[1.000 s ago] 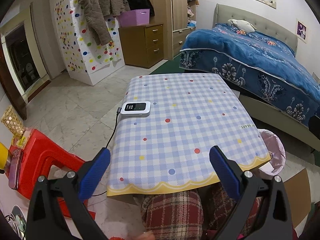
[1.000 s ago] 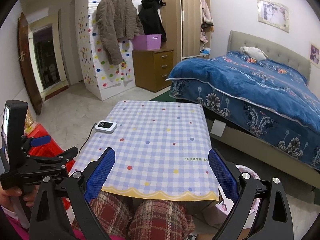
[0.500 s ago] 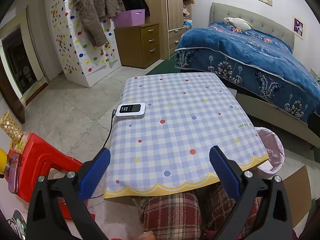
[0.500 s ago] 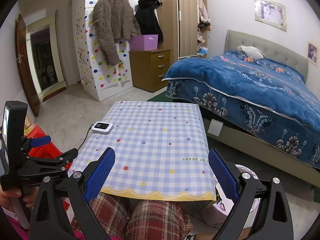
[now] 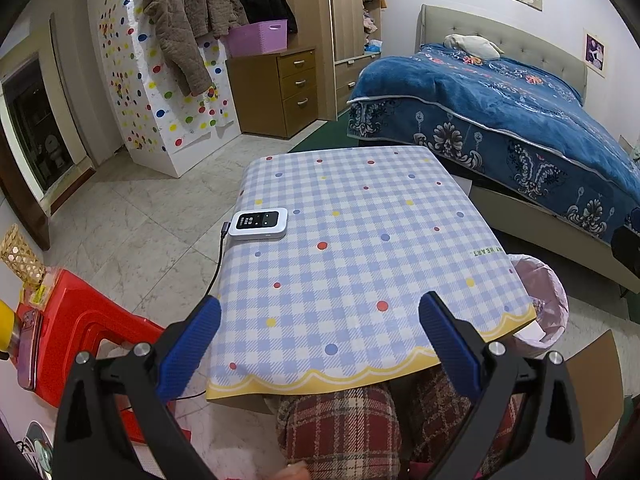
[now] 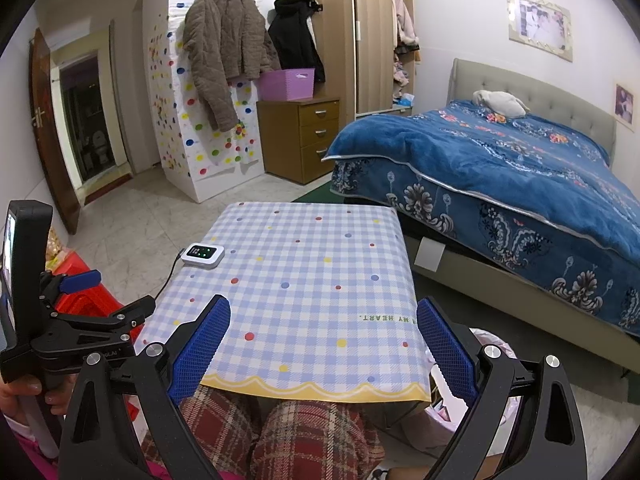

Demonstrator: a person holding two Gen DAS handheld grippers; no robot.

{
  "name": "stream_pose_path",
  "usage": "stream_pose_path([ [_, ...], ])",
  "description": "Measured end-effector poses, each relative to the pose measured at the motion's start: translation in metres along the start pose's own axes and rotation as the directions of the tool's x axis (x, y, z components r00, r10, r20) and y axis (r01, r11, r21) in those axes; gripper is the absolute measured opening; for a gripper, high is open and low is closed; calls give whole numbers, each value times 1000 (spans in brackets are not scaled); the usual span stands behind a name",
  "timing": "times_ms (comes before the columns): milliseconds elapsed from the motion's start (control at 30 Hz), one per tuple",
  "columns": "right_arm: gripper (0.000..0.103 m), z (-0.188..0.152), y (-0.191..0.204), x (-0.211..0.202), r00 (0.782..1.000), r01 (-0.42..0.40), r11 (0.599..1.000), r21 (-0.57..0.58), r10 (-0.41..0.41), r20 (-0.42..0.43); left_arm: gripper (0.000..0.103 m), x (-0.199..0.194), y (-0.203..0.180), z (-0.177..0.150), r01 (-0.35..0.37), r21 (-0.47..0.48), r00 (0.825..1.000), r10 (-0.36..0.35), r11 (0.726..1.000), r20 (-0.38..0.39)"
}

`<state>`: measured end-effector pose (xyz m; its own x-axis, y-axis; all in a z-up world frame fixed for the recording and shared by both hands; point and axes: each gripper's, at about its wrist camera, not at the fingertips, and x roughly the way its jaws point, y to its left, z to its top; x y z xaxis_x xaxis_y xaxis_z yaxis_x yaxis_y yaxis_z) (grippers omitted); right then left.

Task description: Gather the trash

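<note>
A small table with a blue checked dotted cloth [image 5: 360, 240] stands before me; it also shows in the right wrist view [image 6: 312, 288]. I see no trash on it. A bin with a pink liner [image 5: 540, 292] stands on the floor at the table's right front corner, holding some scraps; its edge shows in the right wrist view [image 6: 496, 344]. My left gripper [image 5: 320, 320] is open and empty above the table's near edge. My right gripper [image 6: 322, 328] is open and empty, also above the near edge. The left gripper's body shows at the left of the right wrist view [image 6: 80, 320].
A white device with a screen and cable [image 5: 259, 224] lies at the table's left edge. A red plastic stool [image 5: 84, 332] stands at the left. A bed with a blue blanket [image 5: 500, 108] is at the right. A brown drawer chest [image 5: 280, 92] stands behind. My plaid-trousered knees [image 6: 280, 432] are under the table.
Both views have shifted slightly: the table sits a little further left in the left wrist view and a little further off in the right. Both grippers stay open.
</note>
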<state>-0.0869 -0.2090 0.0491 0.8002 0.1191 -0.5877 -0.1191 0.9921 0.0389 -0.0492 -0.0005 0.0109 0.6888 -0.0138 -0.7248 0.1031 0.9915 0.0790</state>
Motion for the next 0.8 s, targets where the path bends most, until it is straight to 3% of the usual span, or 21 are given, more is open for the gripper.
stream_pose_path([
  [800, 93, -8, -4, 7, 1000, 1, 1000, 17, 0, -12, 96, 2, 0, 1, -13, 4, 1000, 13, 1000, 0],
])
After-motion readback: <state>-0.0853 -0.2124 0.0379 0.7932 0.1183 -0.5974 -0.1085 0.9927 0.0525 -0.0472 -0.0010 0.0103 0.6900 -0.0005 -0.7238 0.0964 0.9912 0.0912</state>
